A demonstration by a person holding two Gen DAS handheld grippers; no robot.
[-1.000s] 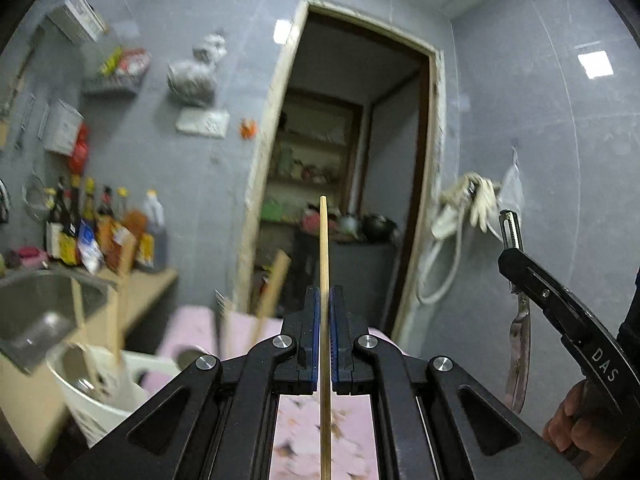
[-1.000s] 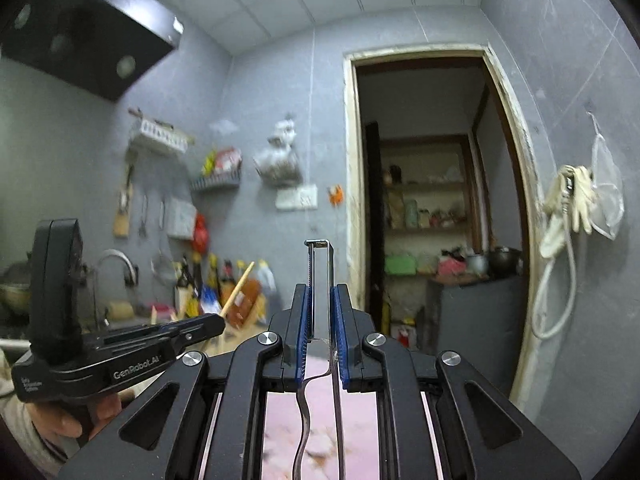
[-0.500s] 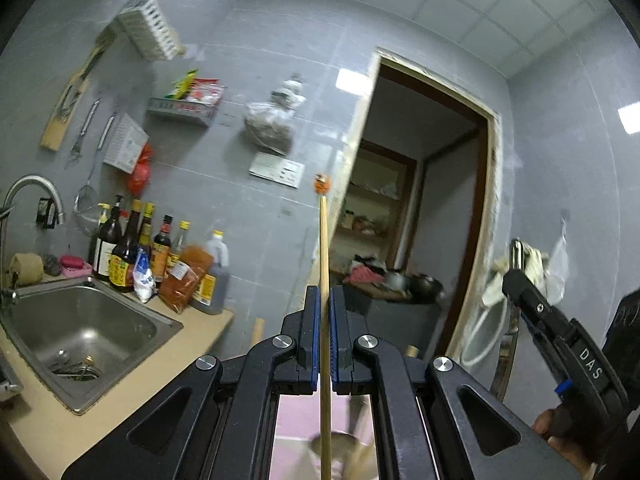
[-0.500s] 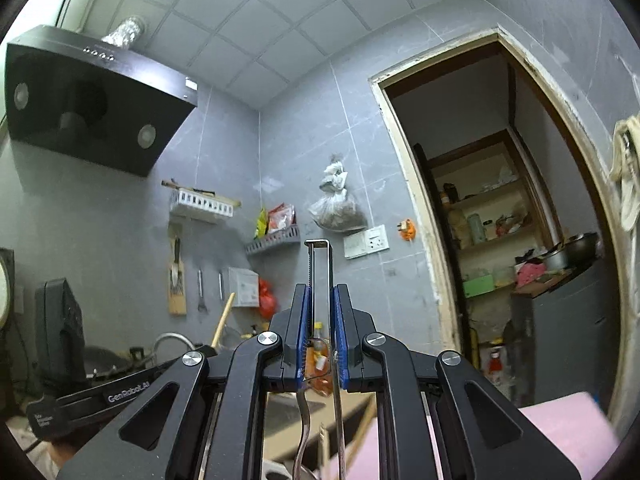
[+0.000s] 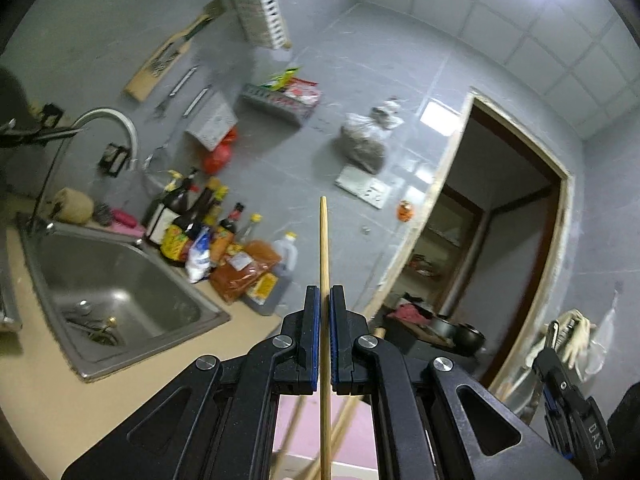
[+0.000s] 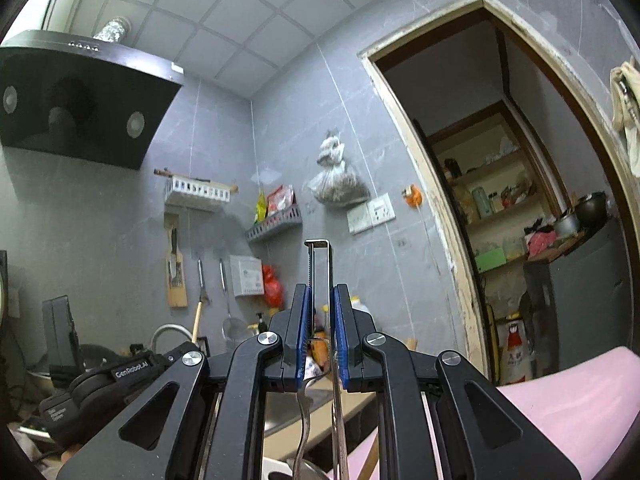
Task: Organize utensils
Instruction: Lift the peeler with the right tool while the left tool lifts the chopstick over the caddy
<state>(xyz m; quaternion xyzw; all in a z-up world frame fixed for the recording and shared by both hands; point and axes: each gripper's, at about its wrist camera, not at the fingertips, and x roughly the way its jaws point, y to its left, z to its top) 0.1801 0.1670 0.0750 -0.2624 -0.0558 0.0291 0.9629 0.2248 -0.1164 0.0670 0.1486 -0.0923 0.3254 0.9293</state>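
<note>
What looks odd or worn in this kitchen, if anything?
The door frame is chipped and flaking along its pale edge. A bulging plastic bag hangs on the wall just above the sockets. Otherwise, the left gripper pinches a single chopstick; the right gripper holds a metal peeler.

Grey tiled walls (image 6: 304,128), steel sink (image 5: 116,300), open doorway (image 6: 500,200).
</note>
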